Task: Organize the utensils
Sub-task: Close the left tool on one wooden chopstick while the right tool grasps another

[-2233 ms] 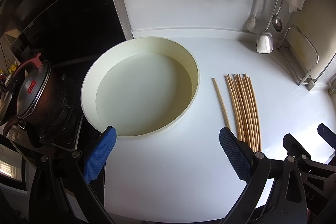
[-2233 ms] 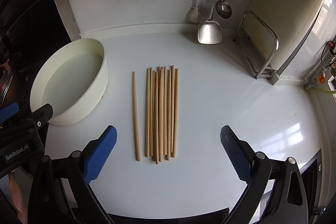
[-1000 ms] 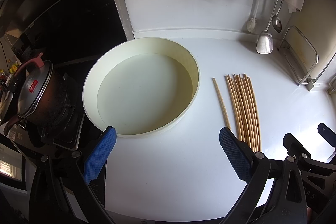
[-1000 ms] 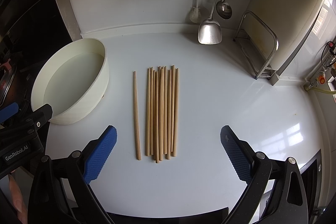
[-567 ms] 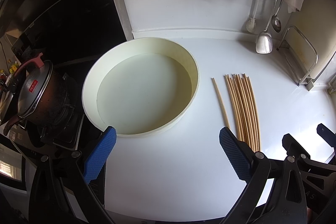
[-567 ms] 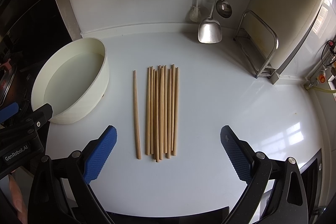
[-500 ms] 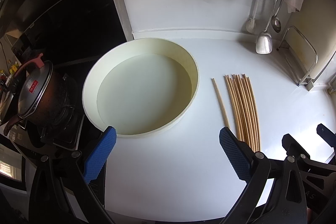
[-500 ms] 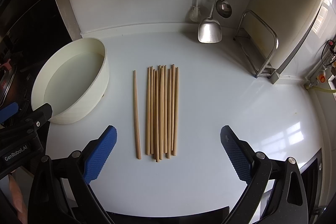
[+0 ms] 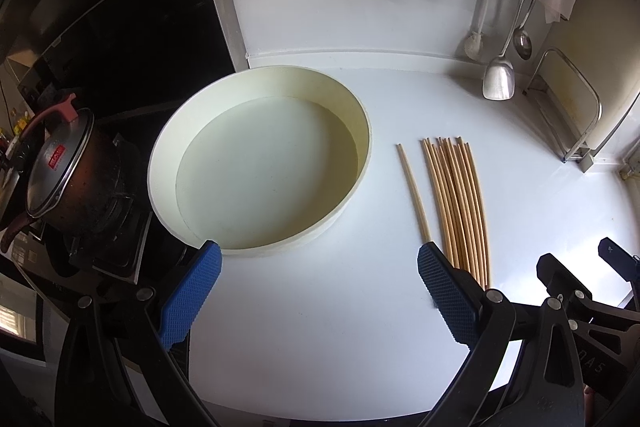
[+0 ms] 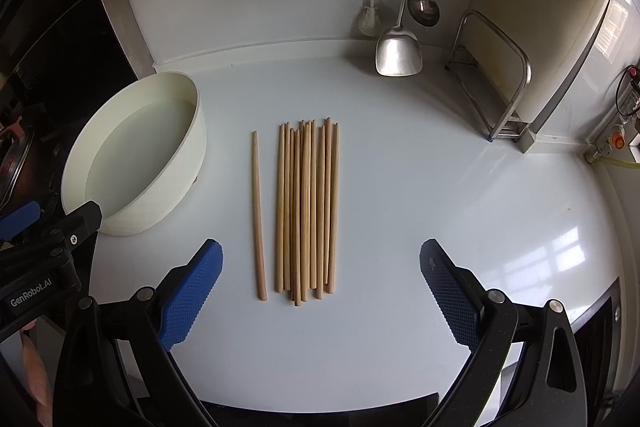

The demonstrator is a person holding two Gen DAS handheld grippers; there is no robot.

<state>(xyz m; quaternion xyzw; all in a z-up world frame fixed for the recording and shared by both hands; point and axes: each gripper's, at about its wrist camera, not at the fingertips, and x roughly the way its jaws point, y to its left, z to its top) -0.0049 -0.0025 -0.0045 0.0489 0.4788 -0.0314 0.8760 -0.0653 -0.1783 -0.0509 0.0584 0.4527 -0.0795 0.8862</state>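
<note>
Chopsticks lie flat on the white desk straight ahead of the right claw, which hangs over it with its blue pads wide apart and nothing between them. One stick sits alone just left of the bundle, on the side toward the round basin. The left claw also stands wide apart and empty, the basin directly ahead of it and the sticks off to its right.

Judging from the layout, the step in hand is a first pickup. It likely goes best by lowering the right claw across the sticks near mid-length and closing slowly, since thin sticks lying flat can roll or fan out.

Open desk to the right and near side gives room; the basin wall left, the wire rack far right and the hanging spatula ahead set the limits
</note>
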